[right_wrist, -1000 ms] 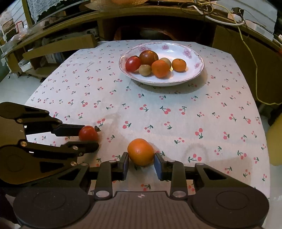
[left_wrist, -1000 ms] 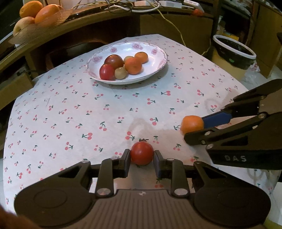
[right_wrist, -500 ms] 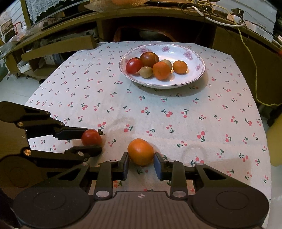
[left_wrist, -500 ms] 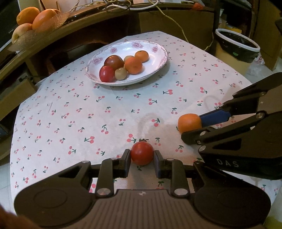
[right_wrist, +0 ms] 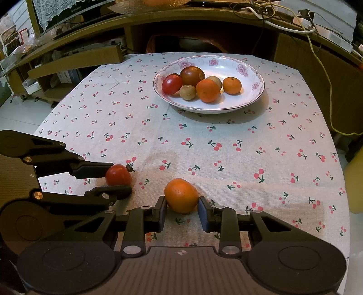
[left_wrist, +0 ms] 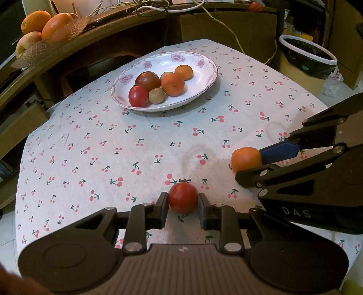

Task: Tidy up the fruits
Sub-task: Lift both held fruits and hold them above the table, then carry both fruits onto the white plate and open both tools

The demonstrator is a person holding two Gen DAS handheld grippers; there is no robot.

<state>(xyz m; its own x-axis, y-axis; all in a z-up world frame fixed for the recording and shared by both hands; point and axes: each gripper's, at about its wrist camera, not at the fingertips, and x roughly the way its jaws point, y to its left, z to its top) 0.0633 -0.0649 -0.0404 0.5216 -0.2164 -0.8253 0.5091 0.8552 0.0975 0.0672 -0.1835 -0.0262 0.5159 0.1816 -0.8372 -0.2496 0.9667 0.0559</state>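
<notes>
My left gripper (left_wrist: 182, 203) is shut on a red tomato (left_wrist: 182, 197) low over the cherry-print tablecloth (left_wrist: 113, 145) near the front edge. To its right my right gripper (left_wrist: 247, 164) is shut on an orange (left_wrist: 246, 158). The right wrist view shows the same orange (right_wrist: 181, 195) between the right gripper's (right_wrist: 181, 205) blue pads. There the left gripper (right_wrist: 120, 178) holds the tomato (right_wrist: 118, 174) at the left. A white flowered plate (left_wrist: 199, 74) (right_wrist: 245, 99) at the far side holds several fruits: tomatoes, oranges and small brown ones. Whether the held fruits touch the cloth, I cannot tell.
A wooden desk (right_wrist: 204, 20) with cables curves behind the table. A woven basket (left_wrist: 45, 38) of oranges and an apple sits on it at upper left. A bin (left_wrist: 306, 59) with a black liner stands at the table's far right. Bare cloth lies between grippers and plate.
</notes>
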